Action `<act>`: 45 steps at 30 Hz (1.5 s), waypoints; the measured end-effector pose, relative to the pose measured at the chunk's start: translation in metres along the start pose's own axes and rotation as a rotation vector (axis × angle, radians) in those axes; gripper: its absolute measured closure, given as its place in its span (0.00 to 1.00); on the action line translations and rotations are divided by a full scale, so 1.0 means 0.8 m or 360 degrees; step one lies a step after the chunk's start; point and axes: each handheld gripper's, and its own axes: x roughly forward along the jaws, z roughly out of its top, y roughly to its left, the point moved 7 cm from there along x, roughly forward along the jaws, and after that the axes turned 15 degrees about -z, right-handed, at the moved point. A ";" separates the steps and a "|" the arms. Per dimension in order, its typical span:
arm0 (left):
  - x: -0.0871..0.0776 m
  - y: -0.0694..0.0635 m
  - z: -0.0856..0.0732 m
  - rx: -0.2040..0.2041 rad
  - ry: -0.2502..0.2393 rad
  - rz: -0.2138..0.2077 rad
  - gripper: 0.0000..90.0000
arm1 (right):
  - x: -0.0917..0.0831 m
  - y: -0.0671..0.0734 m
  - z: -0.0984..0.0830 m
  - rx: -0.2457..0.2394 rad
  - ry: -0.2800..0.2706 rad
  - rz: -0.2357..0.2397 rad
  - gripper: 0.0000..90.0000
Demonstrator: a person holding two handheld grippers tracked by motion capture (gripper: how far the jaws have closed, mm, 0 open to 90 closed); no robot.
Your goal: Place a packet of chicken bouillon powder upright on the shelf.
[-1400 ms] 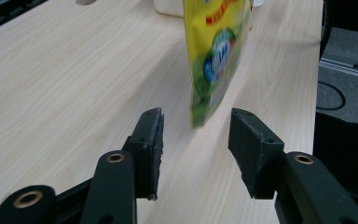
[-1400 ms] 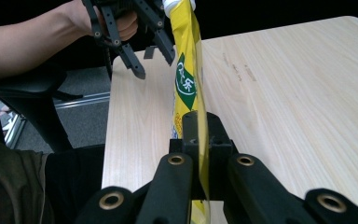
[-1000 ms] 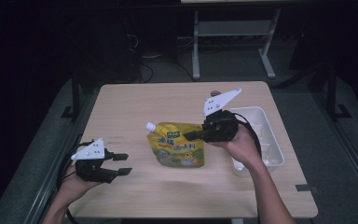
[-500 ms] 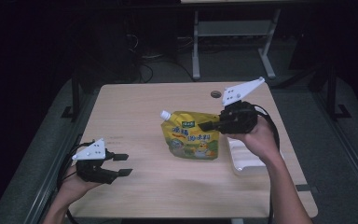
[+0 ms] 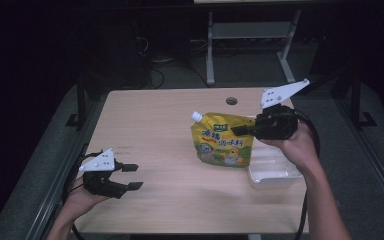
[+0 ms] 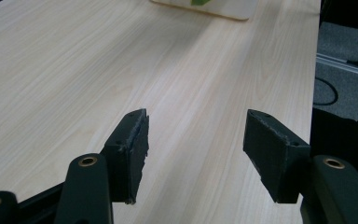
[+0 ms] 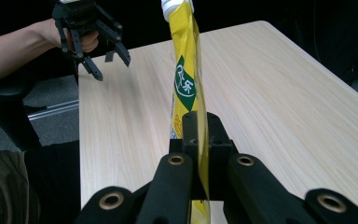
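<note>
A yellow spouted pouch (image 5: 222, 142) with green print and a white cap hangs upright over the table (image 5: 160, 115), just left of a white tray (image 5: 275, 172). My right gripper (image 5: 240, 131) is shut on the pouch's upper right edge. In the right gripper view the pouch (image 7: 186, 84) runs edge-on between the closed jaws of that gripper (image 7: 200, 135). My left gripper (image 5: 132, 176) rests low near the table's front left corner. Its jaws have just been opening, and the left gripper view shows that gripper (image 6: 196, 135) holding nothing, with bare wood between the pads.
The shallow white tray lies at the table's right side, partly under my right hand. A small round hole (image 5: 231, 101) sits near the far edge. A metal stand (image 5: 250, 35) is on the dark floor beyond the table. My left gripper (image 7: 105, 56) also appears far off in the right gripper view.
My right gripper has carried the pouch to the right and a little up, closer to the white tray. The left hand stayed put and its jaws stand wider.
</note>
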 end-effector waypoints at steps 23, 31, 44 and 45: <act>0.005 0.002 -0.006 -0.0030 0.0025 -0.0023 0.42 | -0.053 -0.037 -0.039 0.0108 -0.0012 -0.0098 1.00; 0.007 0.002 -0.007 -0.0034 0.0036 -0.0027 0.40 | -0.070 -0.051 -0.061 0.0165 -0.0003 -0.0150 1.00; 0.006 0.004 -0.008 -0.0040 0.0039 -0.0027 0.40 | -0.094 -0.070 -0.086 0.0223 -0.0003 -0.0248 1.00; 0.007 0.003 -0.008 -0.0040 0.0041 -0.0028 0.40 | -0.095 -0.071 -0.088 0.0229 -0.0001 -0.0252 1.00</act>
